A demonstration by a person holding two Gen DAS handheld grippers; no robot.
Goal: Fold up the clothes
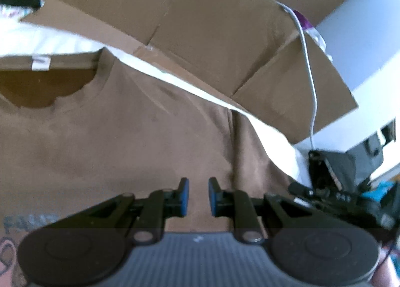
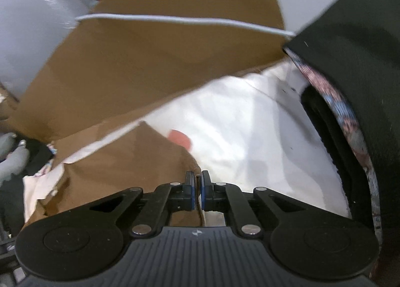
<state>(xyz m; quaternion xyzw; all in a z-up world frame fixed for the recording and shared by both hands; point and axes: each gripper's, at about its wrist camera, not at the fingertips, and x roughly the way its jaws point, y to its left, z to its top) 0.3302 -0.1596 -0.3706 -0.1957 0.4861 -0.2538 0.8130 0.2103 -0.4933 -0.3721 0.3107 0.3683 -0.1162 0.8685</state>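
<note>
Brown cotton T-shirt (image 1: 125, 132) lies flat, front up, on a white sheet (image 1: 50, 42); neckline with its white label (image 1: 40, 63) at ten o'clock in the left wrist view, grey print at eight o'clock. Left gripper (image 1: 198, 197) hovers over the chest, fingers set narrow with a gap, nothing between them. Flattened brown cardboard (image 1: 225, 37) stands behind, at twelve o'clock, a white cable (image 1: 308, 62) across it. Right gripper (image 2: 197, 192): fingers pinched together on the brown sleeve edge (image 2: 150, 157), white sheet spreading to two o'clock. Judgement: folding barely begun; the body is unfolded, first sleeve fold only gripped, all folds remain.
</note>
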